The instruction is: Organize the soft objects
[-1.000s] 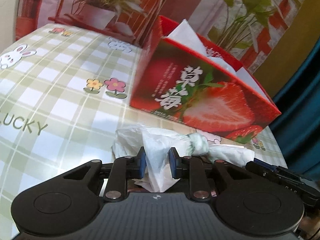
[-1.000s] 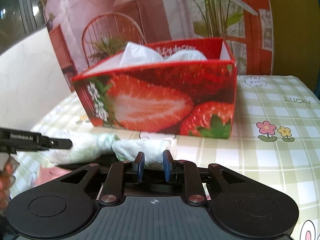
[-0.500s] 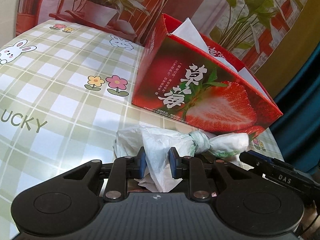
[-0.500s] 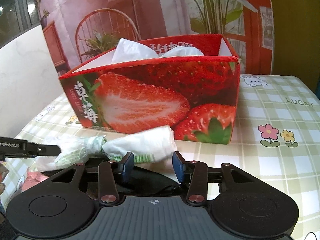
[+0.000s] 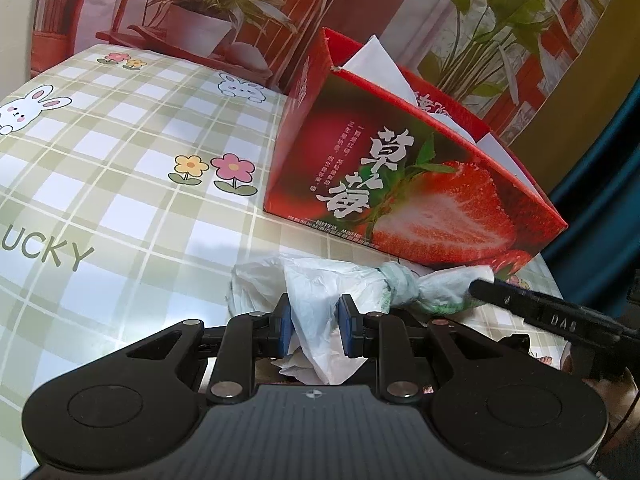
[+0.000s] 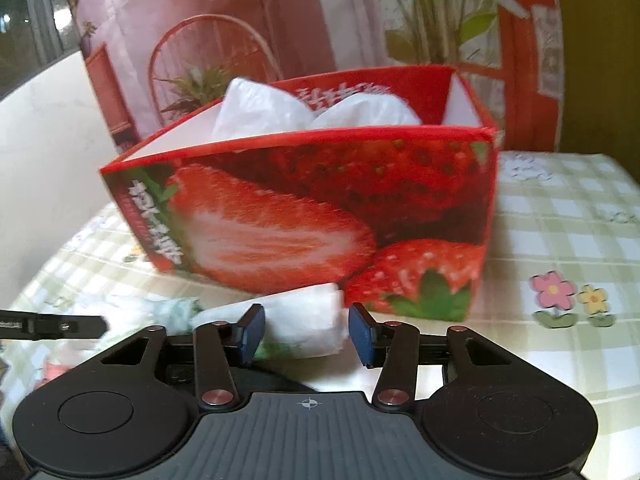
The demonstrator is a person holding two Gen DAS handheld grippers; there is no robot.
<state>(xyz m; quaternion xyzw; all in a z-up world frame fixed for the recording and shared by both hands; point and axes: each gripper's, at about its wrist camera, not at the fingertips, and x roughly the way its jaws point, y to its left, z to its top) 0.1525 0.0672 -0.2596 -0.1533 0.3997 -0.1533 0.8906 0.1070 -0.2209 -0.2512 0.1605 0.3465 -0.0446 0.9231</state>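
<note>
A knotted white plastic bag [image 5: 340,284] with green print lies just in front of the red strawberry box [image 5: 404,184]. My left gripper [image 5: 316,326] is shut on the bag's left end. My right gripper [image 6: 306,334] is open, its blue pads on either side of the bag's right end [image 6: 304,320] without squeezing it. The right gripper's finger shows in the left wrist view [image 5: 532,312] at the bag's tip. The box [image 6: 320,208] holds other white bags [image 6: 264,106].
The table wears a green checked cloth [image 5: 120,184] with flowers, rabbits and the word LUCKY. A printed backdrop with plants stands behind the box. The left gripper's finger [image 6: 52,326] shows at the left of the right wrist view.
My right gripper has opened from shut and now straddles the bag's right end. Both views have risen a little. My left gripper keeps its hold on the bag.
</note>
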